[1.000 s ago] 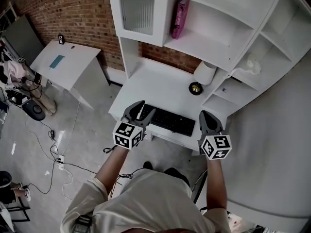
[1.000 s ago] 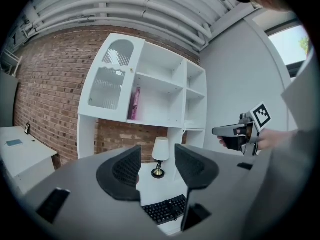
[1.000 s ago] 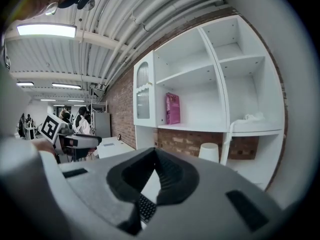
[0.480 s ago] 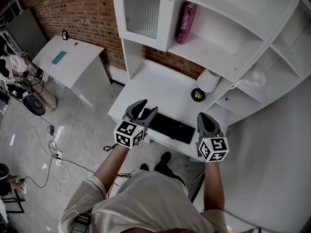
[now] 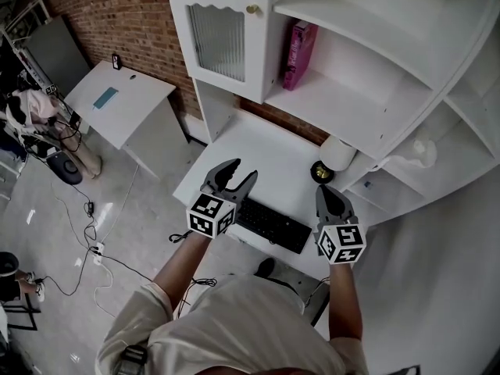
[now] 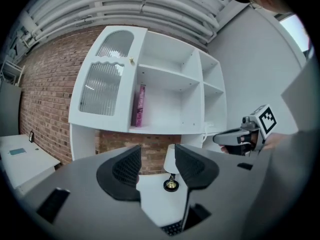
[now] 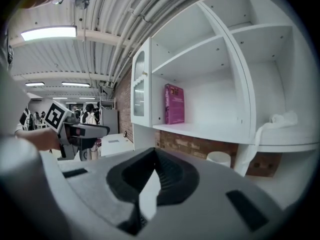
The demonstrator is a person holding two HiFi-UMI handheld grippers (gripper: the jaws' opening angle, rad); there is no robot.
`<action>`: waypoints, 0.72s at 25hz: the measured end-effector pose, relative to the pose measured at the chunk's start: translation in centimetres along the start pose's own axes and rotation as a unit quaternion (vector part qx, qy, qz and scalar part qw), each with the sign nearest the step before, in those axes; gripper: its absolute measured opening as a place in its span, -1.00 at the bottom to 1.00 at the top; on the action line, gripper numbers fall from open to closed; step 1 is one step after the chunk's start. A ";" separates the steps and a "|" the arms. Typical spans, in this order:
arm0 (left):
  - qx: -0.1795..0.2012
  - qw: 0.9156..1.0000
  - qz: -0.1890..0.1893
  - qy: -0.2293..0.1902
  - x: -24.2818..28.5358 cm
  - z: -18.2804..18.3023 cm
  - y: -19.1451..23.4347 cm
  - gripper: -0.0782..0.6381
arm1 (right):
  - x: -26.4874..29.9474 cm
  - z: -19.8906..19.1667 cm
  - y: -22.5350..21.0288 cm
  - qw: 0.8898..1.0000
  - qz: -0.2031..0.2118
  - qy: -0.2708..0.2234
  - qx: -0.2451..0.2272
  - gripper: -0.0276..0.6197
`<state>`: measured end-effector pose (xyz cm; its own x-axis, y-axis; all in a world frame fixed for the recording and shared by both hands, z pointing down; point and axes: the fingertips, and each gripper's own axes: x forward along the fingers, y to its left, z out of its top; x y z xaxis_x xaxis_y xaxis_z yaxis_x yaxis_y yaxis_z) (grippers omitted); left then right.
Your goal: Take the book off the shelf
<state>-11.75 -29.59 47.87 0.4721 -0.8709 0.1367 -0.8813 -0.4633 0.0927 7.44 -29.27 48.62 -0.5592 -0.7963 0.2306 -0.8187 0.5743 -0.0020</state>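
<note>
A pink book (image 5: 298, 55) stands upright at the left end of a white shelf (image 5: 344, 108), beside the cabinet wall. It also shows in the left gripper view as the book (image 6: 140, 105) and in the right gripper view as the book (image 7: 174, 104). My left gripper (image 5: 237, 174) hovers over the desk's front edge, well below the book, open with nothing between its fingers (image 6: 125, 169). My right gripper (image 5: 324, 191) hangs over the keyboard's right end, with its jaws shut on nothing. Both grippers are far from the book.
A black keyboard (image 5: 269, 223) lies on the white desk (image 5: 250, 143). A small lamp (image 5: 336, 155) with a brass base stands at the back right. A glass cabinet door (image 5: 219, 30) is left of the book. A white side table (image 5: 117, 104) and floor cables (image 5: 86, 244) lie left.
The view has drawn closer to the shelf unit, and both grippers have risen slightly toward it. The left jaws stay open and the right jaws stay shut.
</note>
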 end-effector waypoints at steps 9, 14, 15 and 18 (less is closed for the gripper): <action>0.032 0.999 0.017 -0.004 6.6 2.9 -1.3 -0.25 | 3.3 2.7 -3.8 0.999 0.044 -0.018 -0.021 -0.91; 0.040 0.999 0.021 -0.010 9.4 4.4 -1.7 -0.24 | 4.1 3.4 -5.2 0.998 0.051 -0.028 -0.027 -0.91; 0.041 0.999 0.021 -0.011 9.8 4.7 -1.7 -0.24 | 4.1 3.5 -5.5 0.998 0.050 -0.030 -0.025 -0.91; 0.047 0.999 0.019 -0.015 11.2 5.7 -1.6 -0.24 | 4.2 4.0 -6.2 0.998 0.042 -0.035 -0.020 -0.91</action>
<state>-5.16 -39.53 43.59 0.4386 -0.8920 0.1094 -0.8971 -0.4418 -0.0056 9.67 -36.91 45.67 -0.6345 -0.7556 0.1624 -0.7634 0.6456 0.0213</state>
